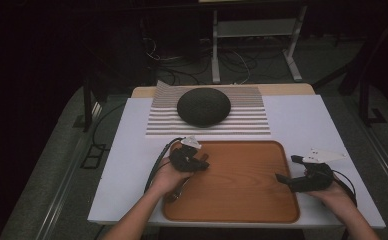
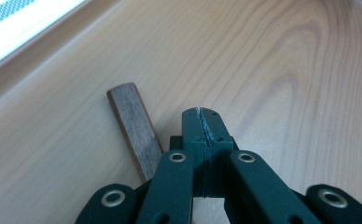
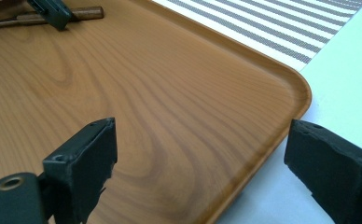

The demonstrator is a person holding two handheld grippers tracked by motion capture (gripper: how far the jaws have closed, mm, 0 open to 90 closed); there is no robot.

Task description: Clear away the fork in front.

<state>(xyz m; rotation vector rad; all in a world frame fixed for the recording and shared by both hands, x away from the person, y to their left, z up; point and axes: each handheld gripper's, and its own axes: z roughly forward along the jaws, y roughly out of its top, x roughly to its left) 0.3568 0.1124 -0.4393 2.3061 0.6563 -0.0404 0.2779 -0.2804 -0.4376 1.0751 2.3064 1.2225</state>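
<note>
Tray [image 1: 242, 200] centre bare | left gripper [image 2: 202, 122] closed | right gripper [image 3: 198, 154] spread astride rim

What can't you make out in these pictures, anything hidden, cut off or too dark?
- Wooden utensil: in the left gripper view its near end runs under the left gripper; in the right gripper view the frame's left edge cuts it off, so its working end can't be told.
- Dark round object on the striped mat: high view too dim to tell what it is.
- Right gripper: the bottom edge crops the jaws.
</note>
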